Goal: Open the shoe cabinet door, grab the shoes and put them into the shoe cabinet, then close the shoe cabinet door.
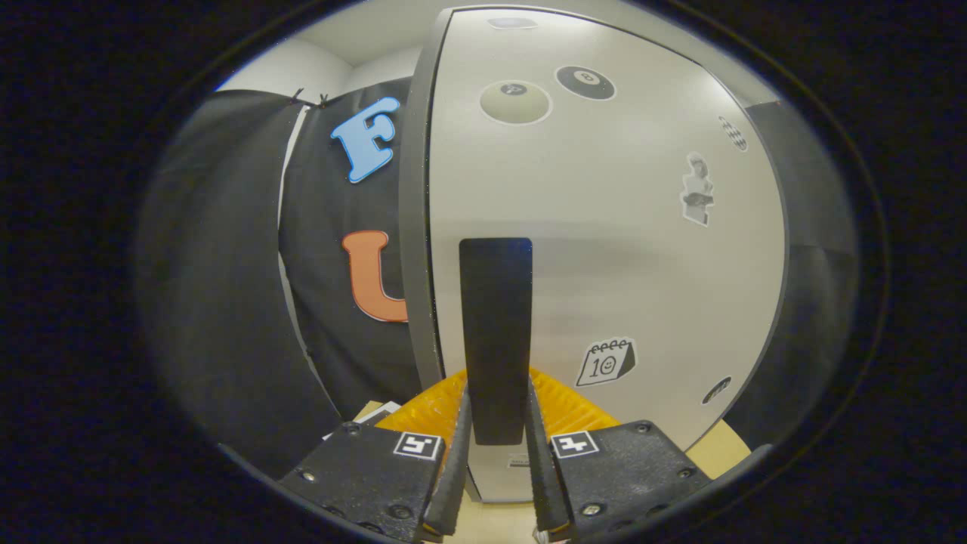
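The one camera rides on the gripper (496, 453) and looks forward along its two fingers (453, 468), which rise from the bottom of the view. It sits very close to the pale cabinet door (604, 227) and faces it almost square on, level with the door's tall dark handle (495, 332), which stands between the fingers. The wide lens bends the door's edges and takes in the black cloth wall (227, 302) to the left and a strip of wooden bench (498, 521) below.

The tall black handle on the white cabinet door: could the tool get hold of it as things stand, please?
Probably yes. The tool already has its fingers on either side of the tall black handle on the white cabinet door, close against it, with nothing between; whether both actually press on it is unclear.
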Motion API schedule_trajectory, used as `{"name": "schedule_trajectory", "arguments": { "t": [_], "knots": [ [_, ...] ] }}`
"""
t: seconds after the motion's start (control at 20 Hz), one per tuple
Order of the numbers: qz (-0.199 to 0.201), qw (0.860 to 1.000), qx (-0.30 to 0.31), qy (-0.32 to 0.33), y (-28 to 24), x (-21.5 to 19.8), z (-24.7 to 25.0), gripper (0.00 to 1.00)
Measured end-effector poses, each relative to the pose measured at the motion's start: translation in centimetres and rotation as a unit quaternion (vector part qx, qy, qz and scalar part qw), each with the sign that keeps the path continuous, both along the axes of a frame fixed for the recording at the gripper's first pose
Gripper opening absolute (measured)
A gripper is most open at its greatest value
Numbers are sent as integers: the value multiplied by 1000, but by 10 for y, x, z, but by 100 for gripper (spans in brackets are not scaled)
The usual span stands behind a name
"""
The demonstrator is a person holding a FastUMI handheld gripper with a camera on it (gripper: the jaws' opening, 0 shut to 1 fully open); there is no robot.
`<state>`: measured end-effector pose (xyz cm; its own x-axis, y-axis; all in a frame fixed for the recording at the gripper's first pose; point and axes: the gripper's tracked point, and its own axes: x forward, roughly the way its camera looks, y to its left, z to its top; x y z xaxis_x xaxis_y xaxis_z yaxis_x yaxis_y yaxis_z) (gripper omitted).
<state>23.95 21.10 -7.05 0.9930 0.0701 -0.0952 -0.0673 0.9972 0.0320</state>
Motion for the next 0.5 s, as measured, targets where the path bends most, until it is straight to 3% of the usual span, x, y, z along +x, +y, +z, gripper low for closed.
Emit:
{"name": "schedule_trajectory", "arguments": {
  "t": [0.2,0.5],
  "knots": [
    [30,999,6,11,0,-3,0,34],
    [72,997,1,14,0,-36,1,27]
  ]
}}
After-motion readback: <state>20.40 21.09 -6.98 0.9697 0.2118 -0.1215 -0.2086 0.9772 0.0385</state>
